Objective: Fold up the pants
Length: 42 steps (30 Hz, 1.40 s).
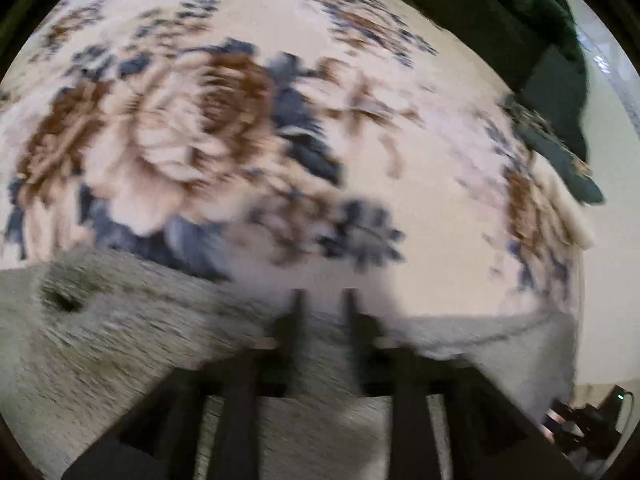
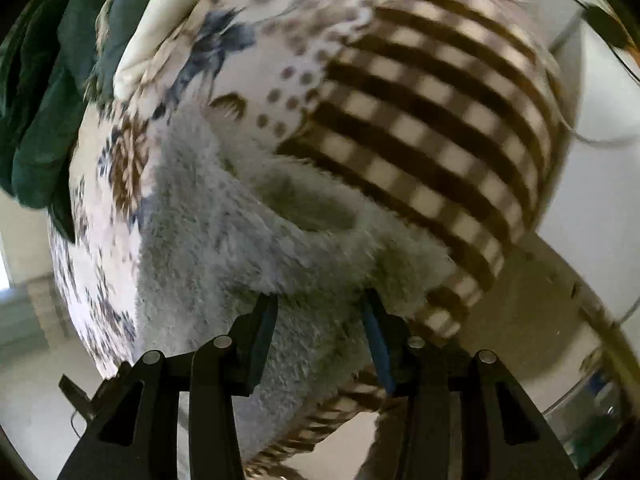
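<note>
The pants point(image 2: 224, 240), grey and fleecy, are lying on a floral blanket point(image 1: 200, 120), filling the 6 o'clock part of both wrist views. In the right view their fuzzy edge is running up between the right tongs point(image 2: 320, 312).

Right tongs: jaws are standing apart with fleece between them; the blue pads point(image 2: 376, 340) are sitting at the fabric's sides, not visibly pinching. Reading as released.

Left tongs point(image 1: 322, 300): jaws are standing narrowly apart over the pants' edge at 6 o'clock. Heavy blur, but no cloth is showing pinched between them. Reading as released.

Risks, judged: the thick pile is likely hiding layers, so a closing jaw could be catching one layer only, or the blanket under it, and dragging the bedding. Uneven grips between the two hands would be skewing the fold.

Surface: the floral blanket is meeting a brown-and-cream checked cover point(image 2: 432, 128) at 1 o'clock in the right view. A dark green cloth point(image 1: 500, 12) is bunching at 1 o'clock in the left view. Pale floor point(image 2: 520, 320) is showing beyond the edge.
</note>
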{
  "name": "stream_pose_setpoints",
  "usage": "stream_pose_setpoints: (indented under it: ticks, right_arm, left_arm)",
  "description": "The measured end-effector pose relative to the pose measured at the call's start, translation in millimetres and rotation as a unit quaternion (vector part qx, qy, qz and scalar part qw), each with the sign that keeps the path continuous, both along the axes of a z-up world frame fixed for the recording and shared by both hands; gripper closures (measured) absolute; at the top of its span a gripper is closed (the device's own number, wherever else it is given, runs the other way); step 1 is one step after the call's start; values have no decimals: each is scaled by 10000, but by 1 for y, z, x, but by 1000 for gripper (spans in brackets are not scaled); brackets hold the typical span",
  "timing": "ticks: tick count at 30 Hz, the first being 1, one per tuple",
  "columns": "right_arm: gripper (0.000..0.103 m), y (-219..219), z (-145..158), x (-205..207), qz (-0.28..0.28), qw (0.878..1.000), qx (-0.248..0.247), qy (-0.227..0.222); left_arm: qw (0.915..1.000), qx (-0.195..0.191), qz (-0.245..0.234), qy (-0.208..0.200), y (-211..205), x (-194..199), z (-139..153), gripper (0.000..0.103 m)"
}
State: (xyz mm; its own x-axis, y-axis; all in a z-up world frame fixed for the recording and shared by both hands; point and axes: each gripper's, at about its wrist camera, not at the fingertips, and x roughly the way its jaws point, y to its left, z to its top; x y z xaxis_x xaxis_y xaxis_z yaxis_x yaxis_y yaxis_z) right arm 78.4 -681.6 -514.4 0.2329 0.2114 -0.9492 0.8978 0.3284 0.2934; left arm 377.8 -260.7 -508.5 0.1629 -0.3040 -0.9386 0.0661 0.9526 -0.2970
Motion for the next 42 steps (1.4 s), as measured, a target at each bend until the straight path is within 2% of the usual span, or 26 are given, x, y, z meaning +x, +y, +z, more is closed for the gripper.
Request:
stream_pose_setpoints:
  ticks: [1,2,4,7,9,10,12,14,16,18,19,20,21,22,23,24,26,28,29,32,34,35,36,38,40,42]
  right_arm:
    - [57,2,5,-5,-82,9999,-11,-100]
    - [48,7,6,-11,-122,9998,50,-176]
    - [39,16,-5,-15,-117,9989,337,-304]
    - [40,26,-31,-9,-125,9977,607,-278]
    - [85,32,-37,-8,-253,9982,520,-131]
    - [98,35,-31,-11,-372,9985,409,-48]
    - [98,38,-14,-20,-466,9989,81,-6]
    - [98,41,-11,-23,-373,9991,53,206]
    - [98,46,-21,-20,-8,9975,336,626]
    - [92,57,-6,0,702,9921,-25,1037]
    - [86,66,9,15,1163,9873,-335,1034]
    - [67,72,19,28,1460,9828,-561,983]
    - [53,84,33,43,1878,9738,-890,918]
    - [33,101,45,64,2350,9613,-1181,818]
    - [29,116,50,84,2722,9515,-1254,691]
    - [29,142,48,113,3362,9332,-1174,486]
    - [29,179,34,153,4165,9020,-1053,419]
    - [29,228,11,200,5033,8560,-1147,296]
    - [30,237,4,213,5263,8415,-1191,262]
    - [31,293,-23,251,6102,7820,-1261,149]
    - [31,331,-44,267,6689,7297,-1388,288]
    - [34,345,-51,269,6873,7096,-1504,387]
    - [41,360,-63,270,7110,6828,-1594,537]
    - [96,371,-72,270,7247,6655,-1680,602]
    - [98,374,-67,271,7150,6692,-1964,492]
    - [98,369,-57,270,6946,6866,-2117,371]
  left_arm:
    - [9999,-15,-128,44,-8,-2,1,35]
    - [9997,-64,-234,79,-15,0,-1,27]
    - [9987,-44,-458,226,-33,-3,-8,27]
    - [9962,102,-789,367,-61,-2,-27,27]
    - [9946,258,-926,385,-74,1,-35,27]
    - [9948,297,-902,367,-75,0,-35,27]
    - [9960,191,-812,307,-75,1,-29,27]
    - [9971,159,-698,258,-70,-2,-21,27]
    - [9979,95,-587,263,-62,-7,-15,27]
    - [9985,232,-450,183,-51,-17,-6,27]
    - [9985,394,-368,112,-42,-23,1,27]
    - [9980,566,-279,35,-32,-30,6,27]
    - [9971,735,-184,-39,-21,-38,11,27]
    - [9961,871,-66,-85,-10,-47,15,27]
    - [9951,976,106,-126,4,-58,19,27]
    - [9938,1060,286,-157,19,-70,19,27]
    - [9916,1160,564,-72,45,-87,16,27]
    - [9889,1152,936,108,75,-105,9,27]
    - [9876,1143,1057,183,85,-111,6,27]
    - [9824,1211,1389,314,114,-129,-2,27]
    - [9795,1215,1580,303,131,-137,-4,27]
    - [9783,1211,1651,330,138,-140,-6,27]
    - [9774,1186,1715,348,145,-142,-7,27]
    - [9764,1160,1786,354,154,-148,-8,27]
    - [9768,1120,1794,326,160,-151,-7,27]
    - [9772,1112,1783,310,164,-154,-7,27]
